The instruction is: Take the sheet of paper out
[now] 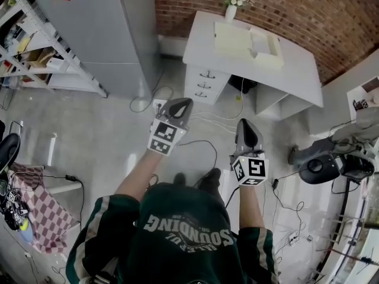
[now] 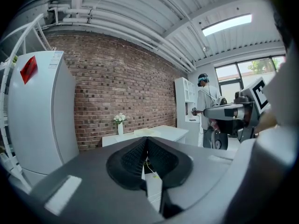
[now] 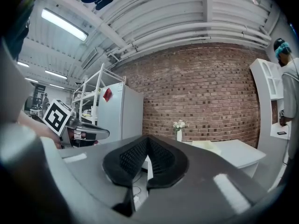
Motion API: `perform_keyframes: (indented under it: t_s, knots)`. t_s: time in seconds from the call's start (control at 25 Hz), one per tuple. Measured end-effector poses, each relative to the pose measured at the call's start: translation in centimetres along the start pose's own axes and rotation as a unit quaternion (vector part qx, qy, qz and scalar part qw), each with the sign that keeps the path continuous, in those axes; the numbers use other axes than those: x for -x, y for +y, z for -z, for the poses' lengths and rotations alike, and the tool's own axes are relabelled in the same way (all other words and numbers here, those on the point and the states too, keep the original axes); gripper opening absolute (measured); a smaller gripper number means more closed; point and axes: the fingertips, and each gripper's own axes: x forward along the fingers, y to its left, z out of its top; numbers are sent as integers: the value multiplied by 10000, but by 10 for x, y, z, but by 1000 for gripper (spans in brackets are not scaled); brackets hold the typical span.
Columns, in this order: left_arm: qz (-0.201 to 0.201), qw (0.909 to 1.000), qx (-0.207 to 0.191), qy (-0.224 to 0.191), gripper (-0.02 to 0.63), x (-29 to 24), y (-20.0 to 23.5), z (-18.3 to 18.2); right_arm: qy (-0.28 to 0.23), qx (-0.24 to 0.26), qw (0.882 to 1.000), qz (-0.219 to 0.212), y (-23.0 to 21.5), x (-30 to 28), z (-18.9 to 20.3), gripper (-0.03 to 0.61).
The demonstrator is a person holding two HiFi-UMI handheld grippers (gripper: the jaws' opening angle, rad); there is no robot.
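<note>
Far ahead stands a white desk (image 1: 296,70) with a pale flat stack of paper or a folder (image 1: 237,40) and a shallow pale box (image 1: 267,47) on it; no single sheet can be told apart from here. A vase of white flowers (image 1: 231,5) stands at its back edge. Both grippers hang level over the floor, well short of the desk. My left gripper (image 1: 182,104) is shut with nothing in it, jaws meeting (image 2: 145,143). My right gripper (image 1: 246,126) is also shut and empty (image 3: 148,142). The desk shows beyond both jaws (image 2: 161,133) (image 3: 236,154).
A tall grey cabinet (image 1: 100,28) and a metal shelving rack (image 1: 32,52) stand at the left. The desk has a drawer unit (image 1: 204,84). Cables (image 1: 198,142) lie over the floor. A grey machine (image 1: 331,158) sits at the right, and another person (image 2: 205,107) stands beyond it.
</note>
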Motion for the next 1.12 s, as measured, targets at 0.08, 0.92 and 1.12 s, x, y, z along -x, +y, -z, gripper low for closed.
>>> perform_keyframes:
  t_s: [0.08, 0.92, 1.12]
  knots:
    - [27, 10000, 10, -4, 11, -1, -1, 0, -3, -3, 10000, 1, 1, 0, 0, -3]
    - [412, 9991, -38, 3, 11, -37, -15, 5, 54, -252, 9992, 314, -25, -4, 9, -2]
    - [478, 9988, -105, 24, 11, -66, -17, 3, 14, -258, 9992, 309, -45, -16, 10, -2]
